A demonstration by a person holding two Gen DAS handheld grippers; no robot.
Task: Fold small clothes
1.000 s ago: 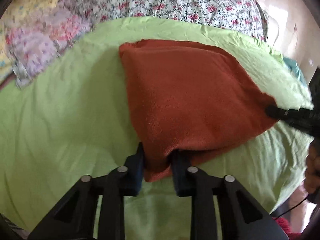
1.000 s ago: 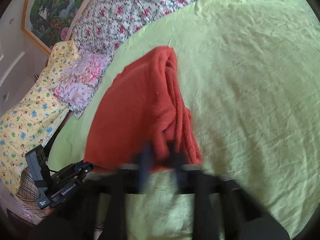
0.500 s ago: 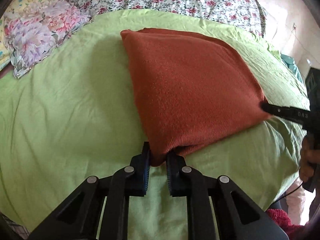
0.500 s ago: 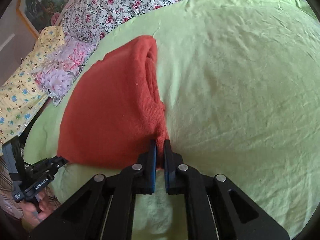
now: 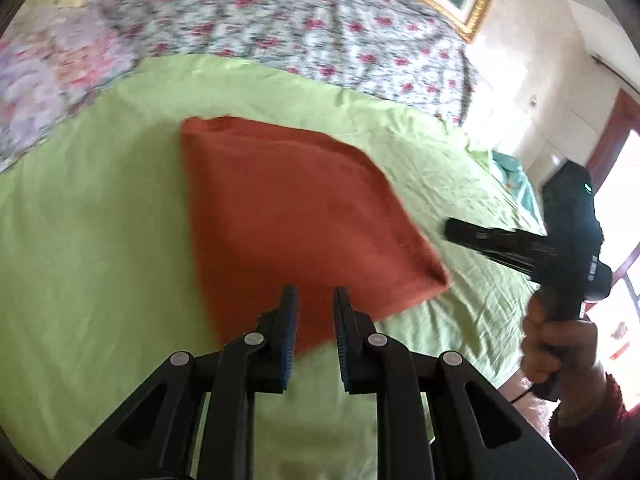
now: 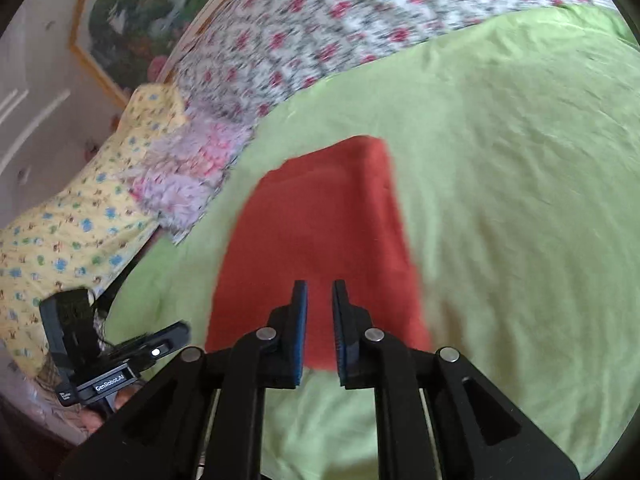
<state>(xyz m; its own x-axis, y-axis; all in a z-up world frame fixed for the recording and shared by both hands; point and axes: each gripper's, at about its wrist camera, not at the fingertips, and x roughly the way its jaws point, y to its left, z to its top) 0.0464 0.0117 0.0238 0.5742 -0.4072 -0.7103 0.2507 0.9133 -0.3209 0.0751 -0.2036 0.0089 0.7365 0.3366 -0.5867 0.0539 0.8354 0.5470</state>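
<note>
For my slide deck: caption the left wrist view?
Left gripper open above the folded orange cloth on the green sheet.

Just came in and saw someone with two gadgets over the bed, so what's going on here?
A person is folding a small rust-red garment on the green bedsheet, a claw tool in each hand. Both have just let go: the left claw and the right claw have been opening and now hover above the near edge with nothing between their pads. The garment lies folded flat.

A home bedroom: a bed under a light green cotton sheet [image 6: 500, 168], floral-print quilt [image 5: 280, 12], patterned pillows [image 6: 80, 216] and a gold-framed landscape painting [image 6: 132, 12].
</note>
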